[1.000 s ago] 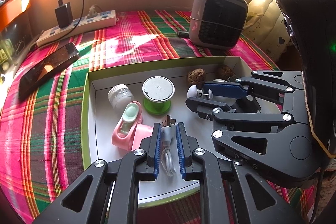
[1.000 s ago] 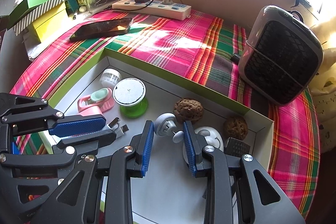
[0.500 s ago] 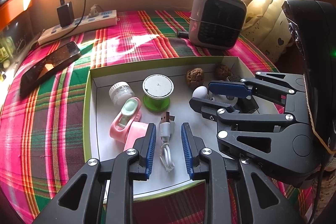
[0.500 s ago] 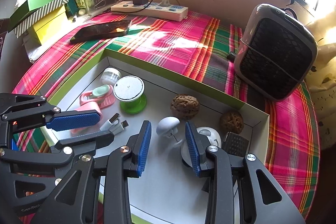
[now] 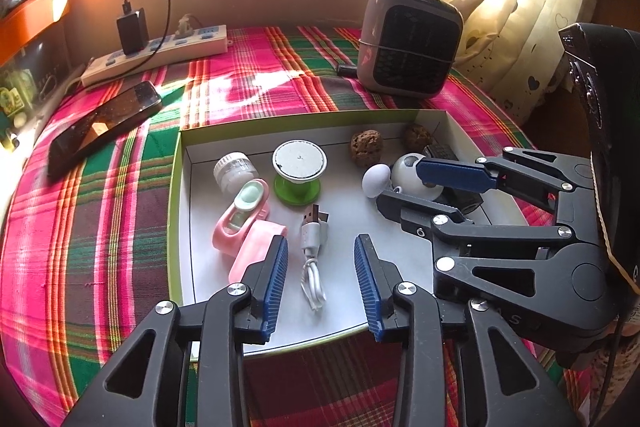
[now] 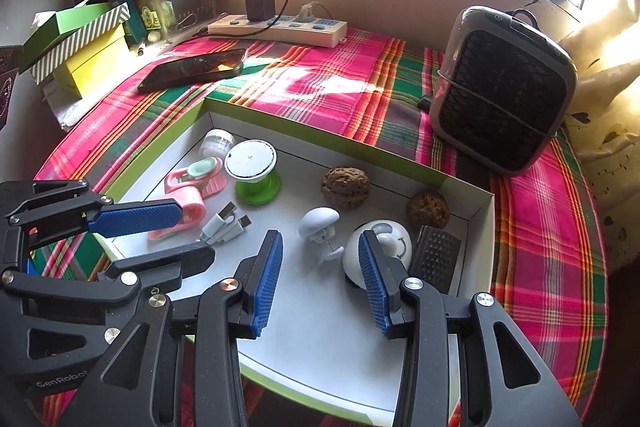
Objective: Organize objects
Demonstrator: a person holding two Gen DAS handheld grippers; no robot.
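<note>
A green-rimmed white box [image 5: 176,187] [image 6: 476,227] lies on the plaid cloth. In it lie a white USB cable [image 5: 312,259] [image 6: 224,225], a white mushroom figure [image 5: 376,179] [image 6: 320,225], a pink clip [image 5: 240,215], a green-based spool [image 5: 299,171], a small white jar [image 5: 234,171], two walnuts [image 6: 345,187] and a white round gadget [image 6: 394,239]. My left gripper [image 5: 320,279] is open and empty, its jaws either side of the cable. My right gripper [image 6: 320,279] is open and empty just above the mushroom figure.
A grey fan heater [image 5: 410,41] [image 6: 504,93] stands behind the box at the right. A black phone [image 5: 104,125] and a power strip with charger [image 5: 156,53] lie at the back left. Stacked coloured boxes [image 6: 80,43] stand at the far left. A curtain [image 5: 520,7] hangs at the right.
Both grippers have opened and drawn back. The left let go of the USB cable, the right let go of the mushroom figure; both things now lie in the box.
</note>
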